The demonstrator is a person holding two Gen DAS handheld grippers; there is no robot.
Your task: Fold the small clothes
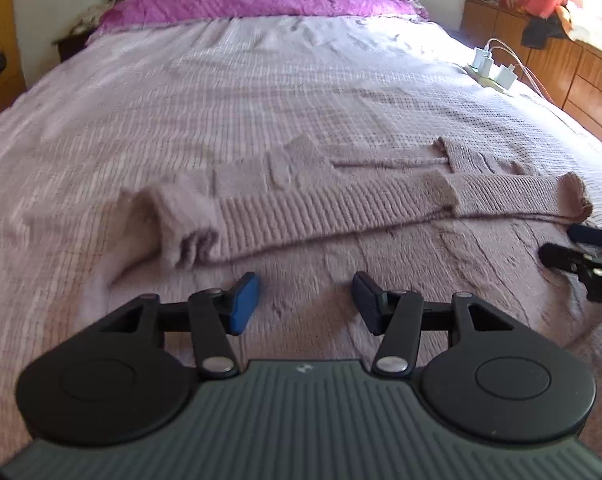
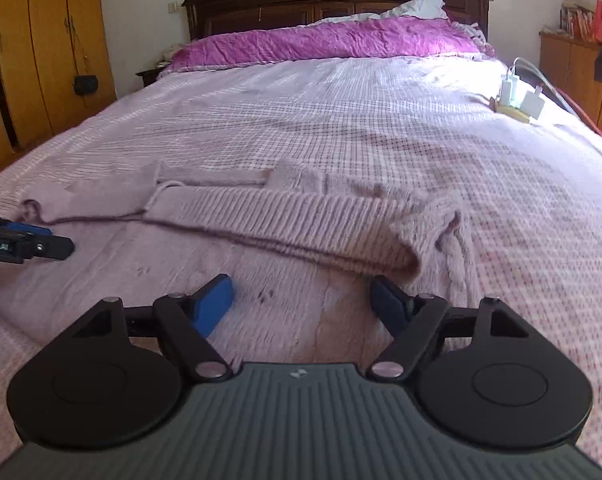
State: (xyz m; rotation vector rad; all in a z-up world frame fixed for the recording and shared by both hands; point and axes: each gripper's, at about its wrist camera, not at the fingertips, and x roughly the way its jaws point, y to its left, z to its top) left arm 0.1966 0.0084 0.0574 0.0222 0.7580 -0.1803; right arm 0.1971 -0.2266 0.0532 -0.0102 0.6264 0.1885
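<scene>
A pale mauve knitted sweater (image 1: 321, 208) lies across the bed, its ribbed hem folded up over the body; the right wrist view shows the same sweater (image 2: 285, 216). My left gripper (image 1: 305, 300) hovers open just before its near edge, nothing between the blue pads. My right gripper (image 2: 303, 300) also stands open, close to the folded ribbed corner at its right fingertip. Each gripper shows in the other's view: the right one (image 1: 581, 248) at the sweater's right end, the left one (image 2: 41, 240) at its left end.
The bed (image 1: 221, 92) has a lilac checked cover and a purple quilt (image 1: 253, 0) at the headboard. A power strip with white chargers (image 1: 491, 66) lies near the bed's right edge. Wooden drawers (image 1: 561, 64) stand right, a wardrobe (image 2: 41, 52) left.
</scene>
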